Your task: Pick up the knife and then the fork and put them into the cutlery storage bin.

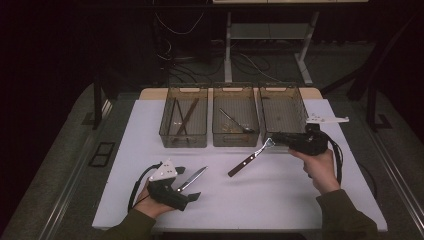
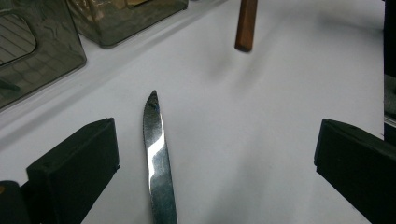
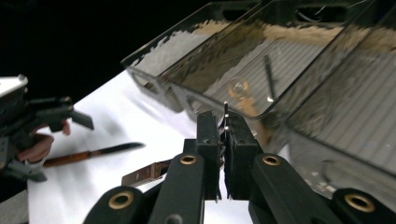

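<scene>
A table knife [image 1: 199, 174] with a brown handle lies on the white table [image 1: 280, 200] at the front left. Its blade [image 2: 158, 158] sits between the wide-apart jaws of my left gripper [image 1: 187, 184], and the pads do not touch it. My left gripper [image 2: 217, 128] is open. A fork [image 1: 250, 159] with a wooden handle is held by its metal end in my right gripper [image 1: 274, 138], just in front of the bins. Its handle slants down to the left, off the table. In the right gripper view my right gripper [image 3: 225, 126] is shut on the fork [image 3: 147, 173].
Three clear bins stand side by side at the back. The left bin [image 1: 182, 139] holds brown sticks, the middle bin [image 1: 235, 140] holds a spoon [image 1: 235, 121], and the right bin [image 1: 282, 90] looks bare. The fork's handle end [image 2: 245, 23] hangs beyond the knife tip.
</scene>
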`<state>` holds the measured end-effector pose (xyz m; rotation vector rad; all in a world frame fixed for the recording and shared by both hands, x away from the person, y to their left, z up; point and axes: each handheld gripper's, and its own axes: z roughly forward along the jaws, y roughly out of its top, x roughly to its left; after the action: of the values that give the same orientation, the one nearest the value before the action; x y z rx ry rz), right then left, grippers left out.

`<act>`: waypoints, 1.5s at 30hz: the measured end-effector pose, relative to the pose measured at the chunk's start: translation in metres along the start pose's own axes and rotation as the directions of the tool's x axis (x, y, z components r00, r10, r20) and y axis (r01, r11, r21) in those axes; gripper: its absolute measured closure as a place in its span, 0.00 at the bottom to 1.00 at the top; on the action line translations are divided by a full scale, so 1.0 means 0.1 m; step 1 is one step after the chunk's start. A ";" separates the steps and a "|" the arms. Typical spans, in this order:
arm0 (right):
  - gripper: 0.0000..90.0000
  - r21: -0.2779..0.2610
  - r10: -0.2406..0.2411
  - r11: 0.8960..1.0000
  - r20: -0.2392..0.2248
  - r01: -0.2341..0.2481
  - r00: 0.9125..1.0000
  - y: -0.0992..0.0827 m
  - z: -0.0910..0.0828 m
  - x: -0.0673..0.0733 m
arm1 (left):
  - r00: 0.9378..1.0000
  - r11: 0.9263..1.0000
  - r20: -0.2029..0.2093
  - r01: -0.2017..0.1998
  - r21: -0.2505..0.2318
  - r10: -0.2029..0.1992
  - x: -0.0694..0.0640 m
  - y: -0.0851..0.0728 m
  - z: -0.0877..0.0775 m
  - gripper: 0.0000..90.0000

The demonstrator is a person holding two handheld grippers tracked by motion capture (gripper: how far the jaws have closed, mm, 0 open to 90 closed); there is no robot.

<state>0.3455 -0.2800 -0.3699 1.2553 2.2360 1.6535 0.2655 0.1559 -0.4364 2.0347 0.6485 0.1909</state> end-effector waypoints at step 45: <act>0.96 0.027 0.043 0.998 0.393 -0.059 0.919 0.82 -0.38 -1.12 | 1.000 1.000 0.011 -0.008 0.003 0.008 0.00 0.00 0.00 0.00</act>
<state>0.4453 -0.3749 -0.3285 1.5091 2.0119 1.2368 0.2655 0.1556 -0.4365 2.0404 0.6344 0.1836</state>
